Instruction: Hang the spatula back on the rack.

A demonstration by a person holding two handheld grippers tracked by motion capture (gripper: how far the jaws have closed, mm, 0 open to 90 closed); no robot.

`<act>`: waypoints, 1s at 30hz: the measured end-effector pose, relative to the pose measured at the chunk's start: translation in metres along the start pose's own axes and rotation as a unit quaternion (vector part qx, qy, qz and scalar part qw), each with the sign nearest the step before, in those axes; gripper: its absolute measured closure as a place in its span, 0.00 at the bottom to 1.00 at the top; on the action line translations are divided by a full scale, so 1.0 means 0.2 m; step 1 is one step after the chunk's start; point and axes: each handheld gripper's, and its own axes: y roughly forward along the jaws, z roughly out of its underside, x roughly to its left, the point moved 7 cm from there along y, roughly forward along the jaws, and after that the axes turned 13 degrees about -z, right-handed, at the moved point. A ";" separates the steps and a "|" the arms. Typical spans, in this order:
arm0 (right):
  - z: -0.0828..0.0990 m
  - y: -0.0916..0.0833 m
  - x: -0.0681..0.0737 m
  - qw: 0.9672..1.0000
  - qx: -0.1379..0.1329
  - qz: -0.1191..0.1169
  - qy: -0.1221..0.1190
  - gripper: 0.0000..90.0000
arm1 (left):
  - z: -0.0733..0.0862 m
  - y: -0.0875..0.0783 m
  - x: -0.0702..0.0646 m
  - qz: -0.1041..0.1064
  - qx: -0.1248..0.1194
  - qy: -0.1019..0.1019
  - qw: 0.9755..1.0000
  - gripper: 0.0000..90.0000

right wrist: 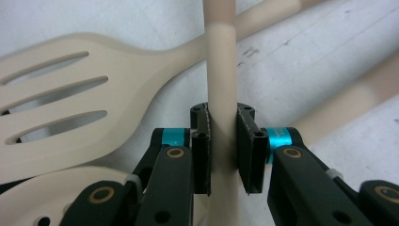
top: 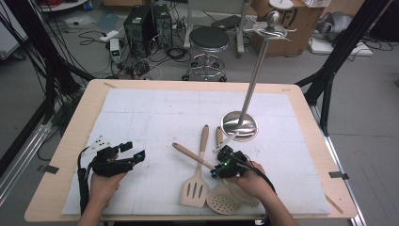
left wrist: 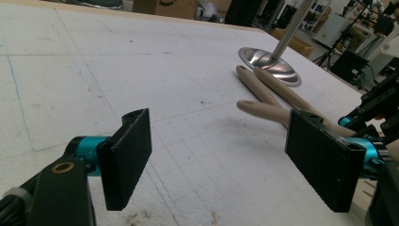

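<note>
The metal stand (top: 240,125) is rising tall at the counter's (top: 301,141) far right, blocking passage there. Just before it, three crossed utensils, the slotted spatula (top: 195,188) among them, are crowding the near centre. The left tool (top: 134,155) is facing wide bare foam mat (top: 155,113), leaving free room across the left and far side.

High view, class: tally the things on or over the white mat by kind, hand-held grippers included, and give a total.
Beige utensils: 3 (slotted turner, holed skimmer, third utensil clamped by its handle)
Metal stand: 1
Hand-held grippers: 2 (left gripper open, right gripper shut on that handle)
Total: 6
</note>
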 end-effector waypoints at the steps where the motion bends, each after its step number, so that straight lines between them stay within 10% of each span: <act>1: 0.00 -0.01 0.00 1.000 -0.006 -0.001 0.002 0.87 | 0.00 0.00 0.00 0.000 0.001 0.000 1.000 0.27; 17: 0.02 -0.13 -0.04 0.994 -0.094 -0.034 0.039 0.87 | 0.00 0.00 0.00 -0.002 -0.001 0.001 1.000 0.27; 30: 0.05 -0.24 -0.10 0.978 -0.188 -0.046 0.075 0.87 | 0.00 0.00 0.00 -0.001 0.001 0.001 1.000 0.27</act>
